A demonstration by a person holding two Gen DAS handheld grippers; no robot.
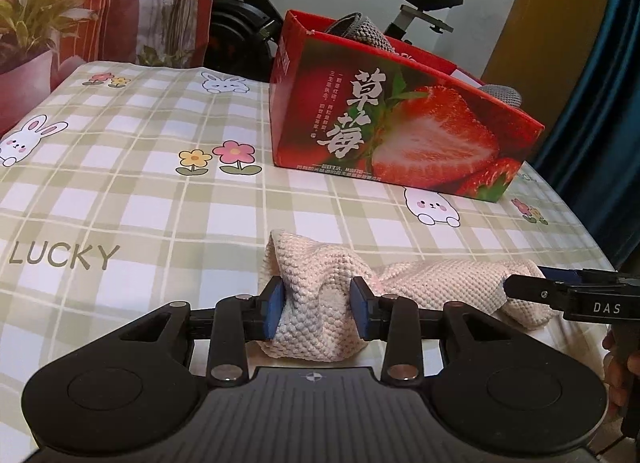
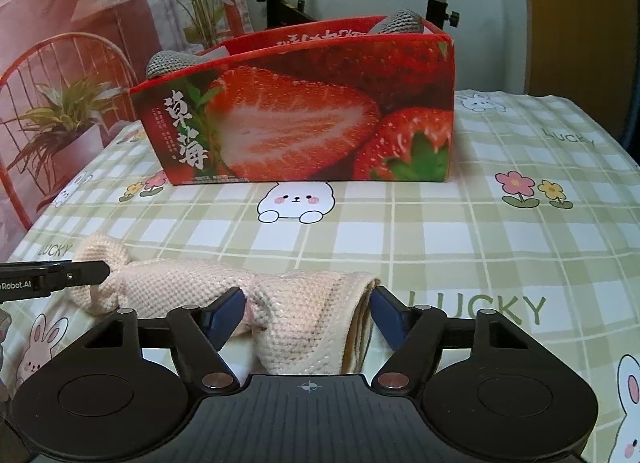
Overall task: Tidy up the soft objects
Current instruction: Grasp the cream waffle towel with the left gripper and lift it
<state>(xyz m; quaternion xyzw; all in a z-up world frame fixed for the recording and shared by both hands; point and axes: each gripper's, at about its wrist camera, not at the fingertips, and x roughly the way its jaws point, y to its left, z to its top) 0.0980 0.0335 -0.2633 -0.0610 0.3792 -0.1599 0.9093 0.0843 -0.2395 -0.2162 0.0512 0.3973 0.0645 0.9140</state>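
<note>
A cream knitted cloth (image 1: 440, 283) lies crumpled on the checked bedsheet in front of a red strawberry box (image 1: 400, 123). My left gripper (image 1: 318, 311) is shut on the cloth's left end, which bunches up between the blue pads. In the right wrist view the cloth's (image 2: 180, 283) other end lies between the pads of my right gripper (image 2: 308, 303). Those pads stand close at its sides and do not visibly squeeze it. The box (image 2: 300, 115) holds grey knitted pieces (image 2: 168, 61) that poke above its rim. A finger of the left gripper (image 2: 80, 271) shows at the far left.
The sheet (image 1: 140, 191), printed with rabbits, flowers and "LUCKY", covers the whole bed. An exercise bike (image 1: 248, 23) stands behind the box. A printed plant backdrop (image 2: 80, 63) is at the left, a blue curtain (image 1: 608, 103) at the right.
</note>
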